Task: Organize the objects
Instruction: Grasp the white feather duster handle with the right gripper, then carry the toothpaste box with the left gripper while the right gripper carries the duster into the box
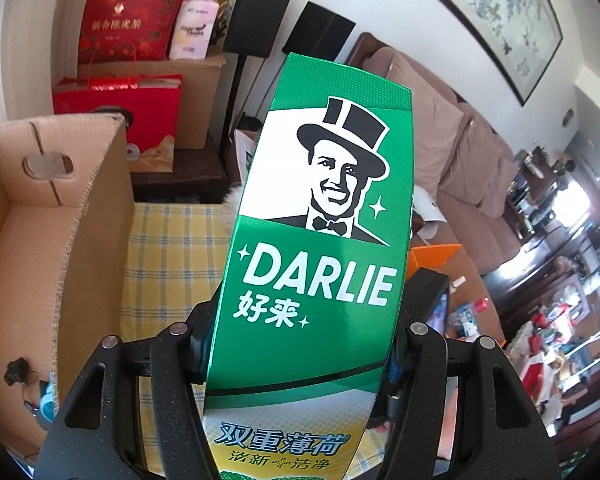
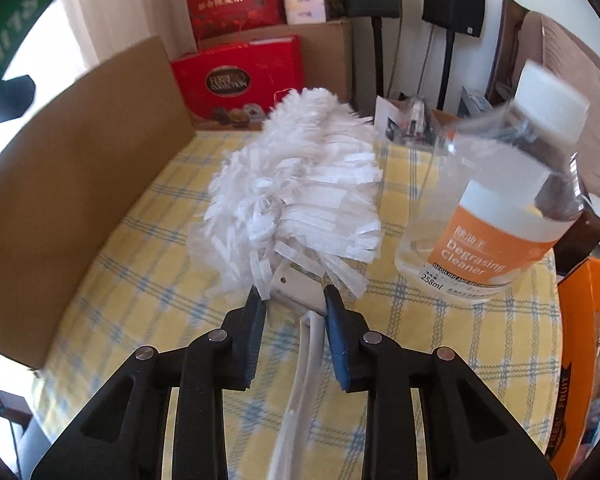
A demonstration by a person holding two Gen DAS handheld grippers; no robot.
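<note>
A green Darlie toothpaste box (image 1: 320, 208) fills the left wrist view, standing up between the fingers of my left gripper (image 1: 320, 296), which is shut on its two sides. In the right wrist view a white fluffy duster (image 2: 300, 192) lies on the yellow checked tablecloth (image 2: 140, 280). My right gripper (image 2: 294, 294) is shut on the white plastic neck at the base of its head, and the handle (image 2: 308, 360) runs back under the jaws. A clear Degreasing Cleaner bottle (image 2: 488, 216) with an orange label stands tilted and blurred just to the right.
An open cardboard box (image 1: 60, 208) sits on the left of the table; its wall (image 2: 80, 160) also shows in the right wrist view. An orange carton (image 2: 580, 340) stands at the right edge. Red gift bags (image 2: 240, 76), speakers and a sofa (image 1: 460, 140) lie behind.
</note>
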